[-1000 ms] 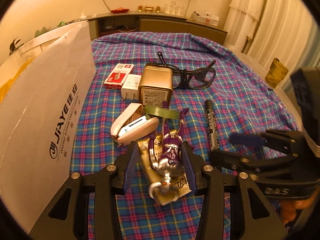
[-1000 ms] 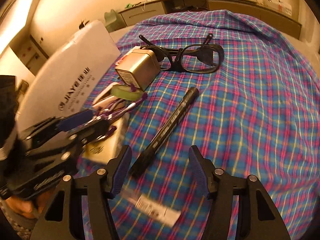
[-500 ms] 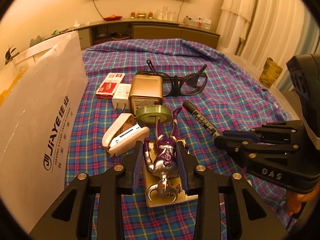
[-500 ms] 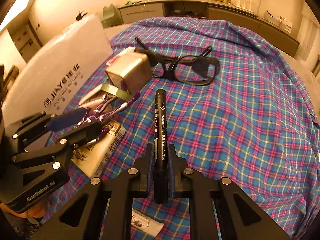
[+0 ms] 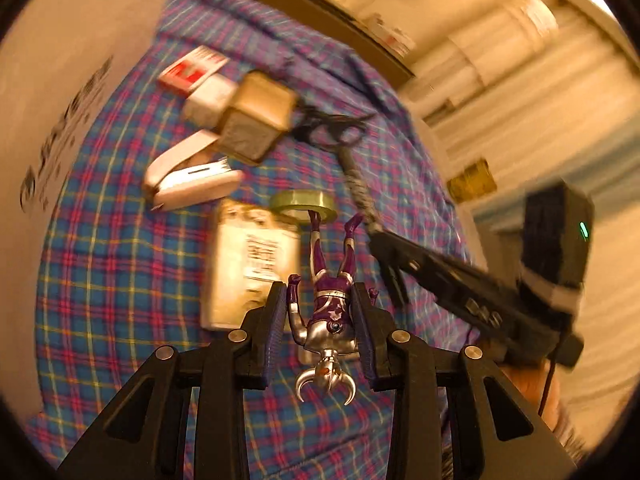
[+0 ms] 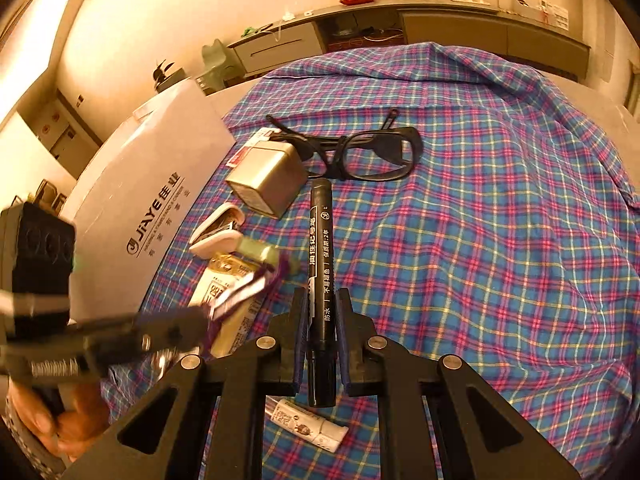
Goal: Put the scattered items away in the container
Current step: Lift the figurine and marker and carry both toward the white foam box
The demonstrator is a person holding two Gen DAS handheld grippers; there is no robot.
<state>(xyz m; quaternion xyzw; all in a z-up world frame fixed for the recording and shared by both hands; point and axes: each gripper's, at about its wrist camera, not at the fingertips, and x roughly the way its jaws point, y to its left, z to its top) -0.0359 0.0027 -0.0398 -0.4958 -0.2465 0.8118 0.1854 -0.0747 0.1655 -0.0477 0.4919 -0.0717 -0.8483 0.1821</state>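
Woven plaid cloth [image 6: 500,240] with soft folds, glossy plastic toy figure [image 5: 332,308] with chrome-like silver parts, brushed metal tin [image 6: 266,184], matt black plastic marker [image 6: 320,280], smooth white cardboard box [image 6: 152,196], shiny black plastic glasses [image 6: 360,152]

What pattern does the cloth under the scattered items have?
Blue, pink and yellow plaid cloth; right wrist view shows it best.

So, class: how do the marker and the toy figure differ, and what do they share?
The marker is a plain black stick with printed text; the figure is purple and silver, with limbs and horns. The marker points forward; the figure is gripped at the torso, legs forward. Both are clamped in jaws.
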